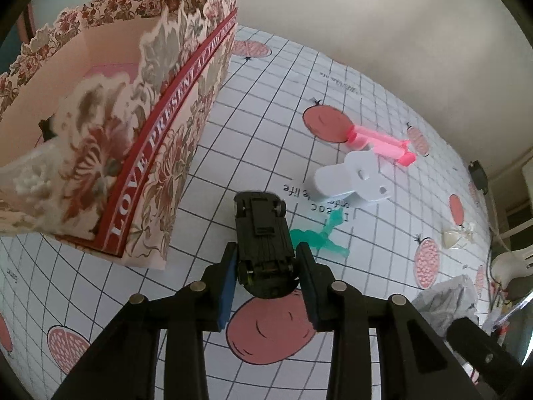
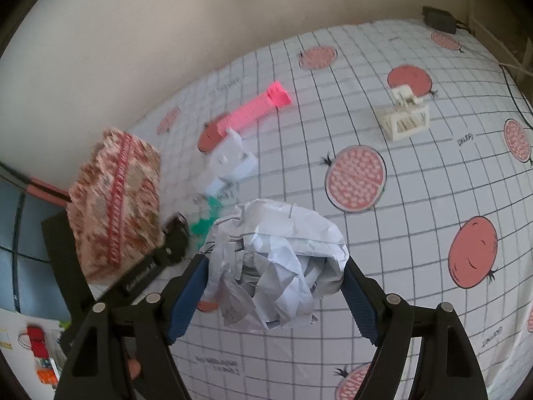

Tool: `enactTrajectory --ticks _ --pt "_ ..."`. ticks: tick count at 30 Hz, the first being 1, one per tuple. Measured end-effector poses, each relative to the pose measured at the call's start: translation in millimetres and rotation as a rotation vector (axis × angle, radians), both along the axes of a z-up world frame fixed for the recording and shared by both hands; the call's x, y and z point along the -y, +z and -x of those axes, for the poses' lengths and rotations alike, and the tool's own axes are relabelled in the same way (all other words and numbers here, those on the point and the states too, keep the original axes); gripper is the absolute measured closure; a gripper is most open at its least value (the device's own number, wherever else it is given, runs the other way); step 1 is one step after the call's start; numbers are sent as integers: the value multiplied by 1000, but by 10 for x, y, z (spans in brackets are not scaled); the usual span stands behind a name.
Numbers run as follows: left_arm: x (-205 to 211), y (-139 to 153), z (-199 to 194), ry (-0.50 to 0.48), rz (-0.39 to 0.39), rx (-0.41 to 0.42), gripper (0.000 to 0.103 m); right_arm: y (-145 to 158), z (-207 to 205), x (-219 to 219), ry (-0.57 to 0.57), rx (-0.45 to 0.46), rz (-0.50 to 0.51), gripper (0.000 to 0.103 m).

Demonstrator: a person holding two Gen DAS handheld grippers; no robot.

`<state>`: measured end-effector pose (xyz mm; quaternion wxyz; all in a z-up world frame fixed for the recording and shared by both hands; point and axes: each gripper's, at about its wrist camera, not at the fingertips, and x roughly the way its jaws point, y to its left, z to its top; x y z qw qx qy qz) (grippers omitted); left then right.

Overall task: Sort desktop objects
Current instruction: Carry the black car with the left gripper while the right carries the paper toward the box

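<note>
A black toy car lies belly up between the blue pads of my left gripper, which is shut on its sides just above the tablecloth. The tall floral paper box stands open-topped to its left, seen blurred in the right wrist view as the box. My right gripper is shut on a ball of crumpled white paper, both pads pressing into it. A green plastic figure, a white plastic part and a pink toothed bar lie just beyond the car.
The table wears a white checked cloth with red fruit prints. A small cream cage-like toy sits at the far right, a black adapter with cables at the back corner. Off the table's left edge lie small red items.
</note>
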<state>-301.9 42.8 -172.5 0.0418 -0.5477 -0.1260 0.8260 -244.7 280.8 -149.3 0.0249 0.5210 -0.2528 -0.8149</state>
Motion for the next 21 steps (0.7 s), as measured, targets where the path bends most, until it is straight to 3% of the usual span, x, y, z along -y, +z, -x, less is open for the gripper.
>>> enactTrajectory --ticks 5,15,21 --pt "56 154 -8 -3 -67 -43 67 265 -70 -28 -38 -152 10 22" --pt "71 649 -155 -47 -114 -231 67 591 -195 28 -60 -350 17 22" --pt "177 914 -264 -46 -140 -325 67 683 -180 182 -50 -402 22 22"
